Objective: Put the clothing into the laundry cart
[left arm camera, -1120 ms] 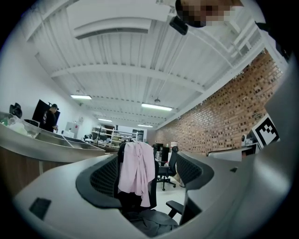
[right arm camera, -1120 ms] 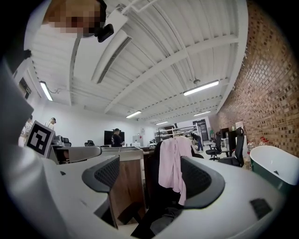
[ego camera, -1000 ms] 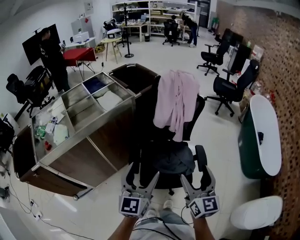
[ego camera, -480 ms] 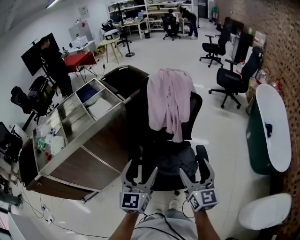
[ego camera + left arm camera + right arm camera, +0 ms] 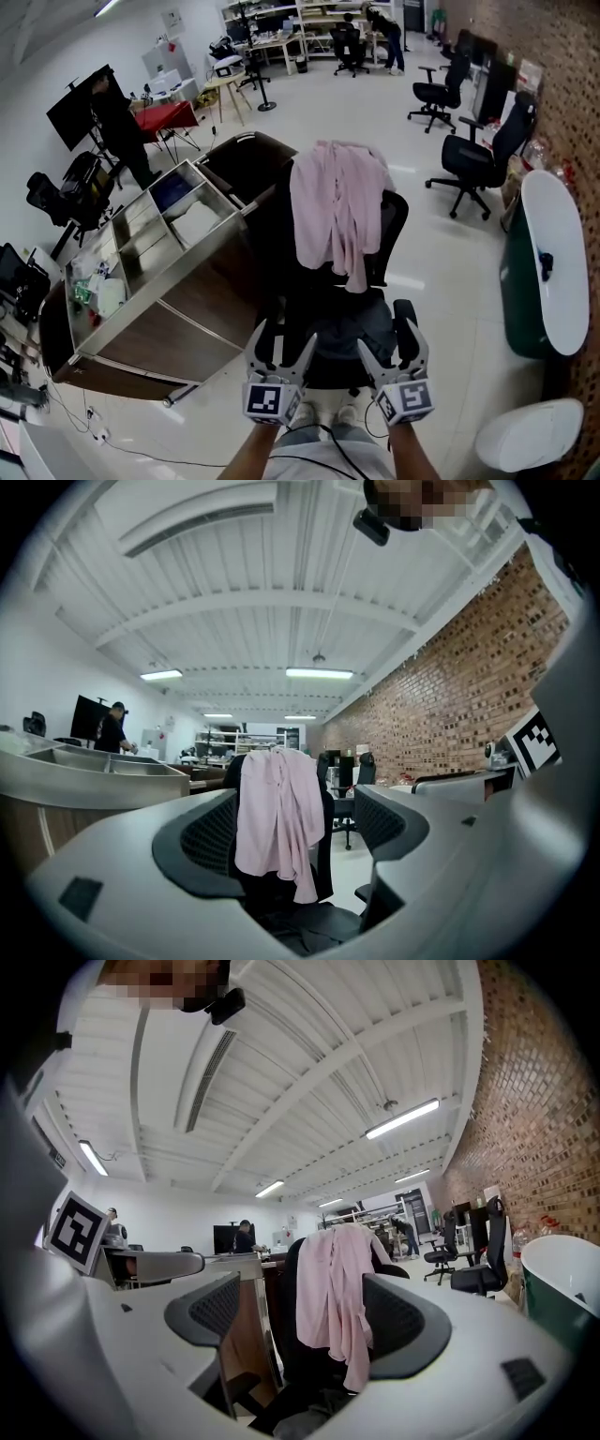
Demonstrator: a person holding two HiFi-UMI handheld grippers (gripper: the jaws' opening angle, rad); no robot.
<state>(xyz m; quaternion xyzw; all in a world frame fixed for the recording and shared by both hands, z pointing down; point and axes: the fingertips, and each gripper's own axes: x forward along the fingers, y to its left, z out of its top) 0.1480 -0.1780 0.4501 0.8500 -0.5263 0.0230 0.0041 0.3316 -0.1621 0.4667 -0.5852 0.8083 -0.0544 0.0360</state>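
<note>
A pink shirt (image 5: pixel 337 211) hangs over the back of a black office chair (image 5: pixel 389 225). A dark garment (image 5: pixel 339 317) lies on the chair's seat. Left of the chair stands the dark laundry cart (image 5: pixel 258 159). My left gripper (image 5: pixel 281 344) and right gripper (image 5: pixel 386 337) are both held low before the seat, short of it, jaws open and empty. The pink shirt (image 5: pixel 277 817) shows between the jaws in the left gripper view, and the shirt (image 5: pixel 336 1297) likewise in the right gripper view, still at a distance.
A long metal-topped counter (image 5: pixel 131 281) with compartments runs along the left, touching the cart. A green and white tub (image 5: pixel 548 272) stands at the right by the brick wall. Other office chairs (image 5: pixel 487 155) and people at desks are further back.
The view has shifted slightly forward toward the chair. Both grippers stay low, side by side and open, a little closer to the seat.
</note>
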